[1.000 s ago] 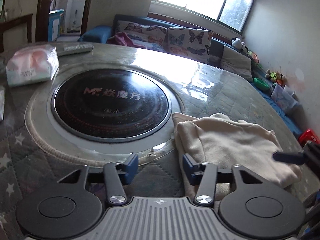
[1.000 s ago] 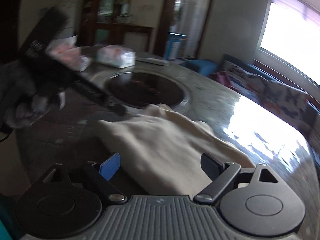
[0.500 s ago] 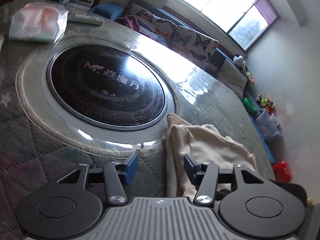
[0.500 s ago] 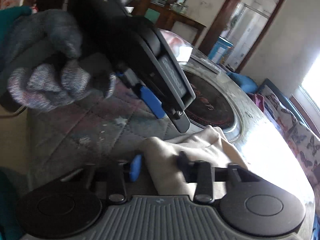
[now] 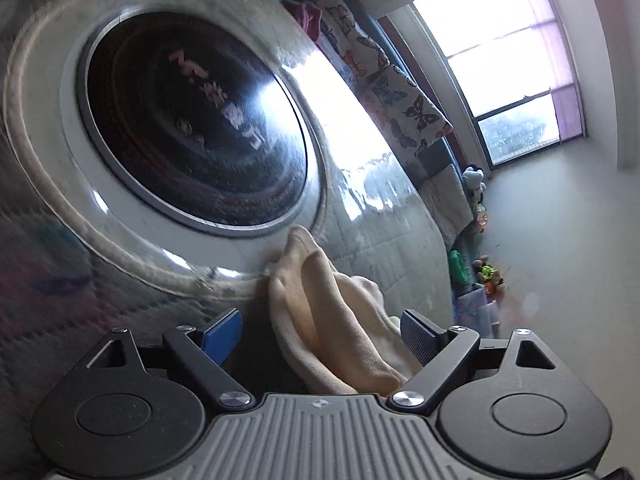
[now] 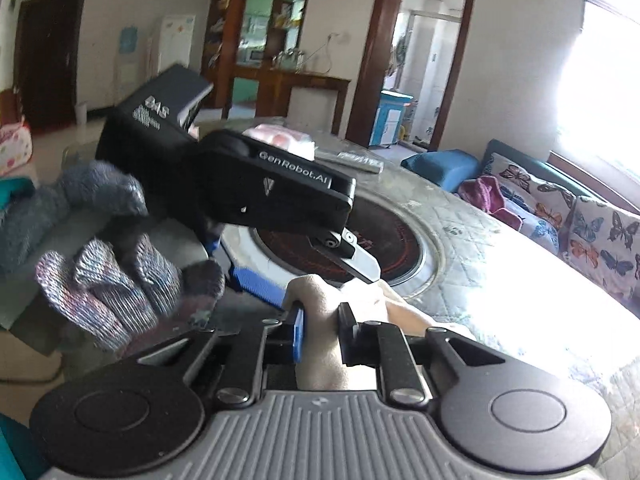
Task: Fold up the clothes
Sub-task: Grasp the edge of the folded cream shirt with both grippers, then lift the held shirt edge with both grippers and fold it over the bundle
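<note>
Cream garment (image 5: 332,320) bunched on the quilted round table (image 5: 384,248), just beside the pale rim of the black glass hob (image 5: 192,120) set into its middle. One gathered fold pinched in the right gripper (image 6: 320,328), both pads pressed on the cloth with almost no gap; the rest trailing off toward the bright side of the table. Left gripper (image 5: 320,332) spread wide around another raised ridge of the same garment, blue pad on one side and black ribbed pad on the other, neither pad clearly pressing the fabric; nothing held there. Seen from the right wrist view, that left gripper tilted steeply over the cloth, gripped by a grey knitted glove (image 6: 116,264). Likely trouble from here: a thin pinch on the right, prone to slip loose if pulled hard; a left closure catching several layers at once, or only a wrinkle, giving a crooked fold; cloth dragged across the hob rim and snagging; the two tools, already close together, knocking each other.
</note>
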`<state>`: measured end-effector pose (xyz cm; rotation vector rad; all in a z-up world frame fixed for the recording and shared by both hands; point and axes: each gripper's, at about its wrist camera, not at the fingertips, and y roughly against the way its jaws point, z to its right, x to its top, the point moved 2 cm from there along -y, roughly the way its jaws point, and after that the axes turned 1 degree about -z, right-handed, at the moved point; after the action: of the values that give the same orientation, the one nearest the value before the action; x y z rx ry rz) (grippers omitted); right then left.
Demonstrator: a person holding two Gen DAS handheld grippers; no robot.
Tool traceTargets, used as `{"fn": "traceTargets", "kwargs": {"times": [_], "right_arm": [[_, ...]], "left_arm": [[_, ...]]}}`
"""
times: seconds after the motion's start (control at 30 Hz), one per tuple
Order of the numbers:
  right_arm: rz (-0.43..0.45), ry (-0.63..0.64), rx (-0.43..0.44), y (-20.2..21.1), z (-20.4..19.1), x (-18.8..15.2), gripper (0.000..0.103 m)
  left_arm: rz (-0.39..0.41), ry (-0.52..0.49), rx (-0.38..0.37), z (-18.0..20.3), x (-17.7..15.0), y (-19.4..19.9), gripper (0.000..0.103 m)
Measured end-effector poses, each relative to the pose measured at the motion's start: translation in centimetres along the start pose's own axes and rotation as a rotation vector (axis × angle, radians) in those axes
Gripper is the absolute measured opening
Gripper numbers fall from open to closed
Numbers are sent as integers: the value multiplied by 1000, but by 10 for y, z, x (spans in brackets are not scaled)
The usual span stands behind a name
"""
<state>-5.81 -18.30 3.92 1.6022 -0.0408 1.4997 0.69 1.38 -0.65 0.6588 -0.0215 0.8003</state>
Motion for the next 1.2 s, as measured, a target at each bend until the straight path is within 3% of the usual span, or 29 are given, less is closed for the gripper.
{"fn": "traceTargets", "kwargs": {"times": [0.1, 0.2, 0.27, 0.33, 0.53, 0.8, 0.93, 1.07, 1.2], "right_arm": [[11, -16, 8, 4, 5, -2, 15], [6, -14, 27, 7, 5, -5, 15], [-1, -4, 40, 7, 5, -8, 15], [-8, -5, 49, 7, 5, -9, 16], [-6, -108, 41, 23, 20, -18, 27], [-72, -358, -263, 53, 101, -68, 31], [-99, -545, -351, 59, 148, -102, 37], [-98, -679, -324, 58, 173, -129, 42], [-66, -681, -299, 50, 182, -134, 40]], "left_arm": [[-23, 56, -33, -2, 1, -8, 81], [-51, 135, -59, -12, 3, -16, 55], [-63, 174, -65, -21, 3, -20, 30], [-65, 195, -70, -28, 4, -23, 17], [-53, 155, -63, -29, 8, -21, 15], [-27, -8, -8, -10, 4, -23, 15], [-13, -70, 20, -3, -1, -23, 15], [-2, -139, 50, 5, -6, -23, 15], [8, -196, 78, 12, -10, -25, 15]]}}
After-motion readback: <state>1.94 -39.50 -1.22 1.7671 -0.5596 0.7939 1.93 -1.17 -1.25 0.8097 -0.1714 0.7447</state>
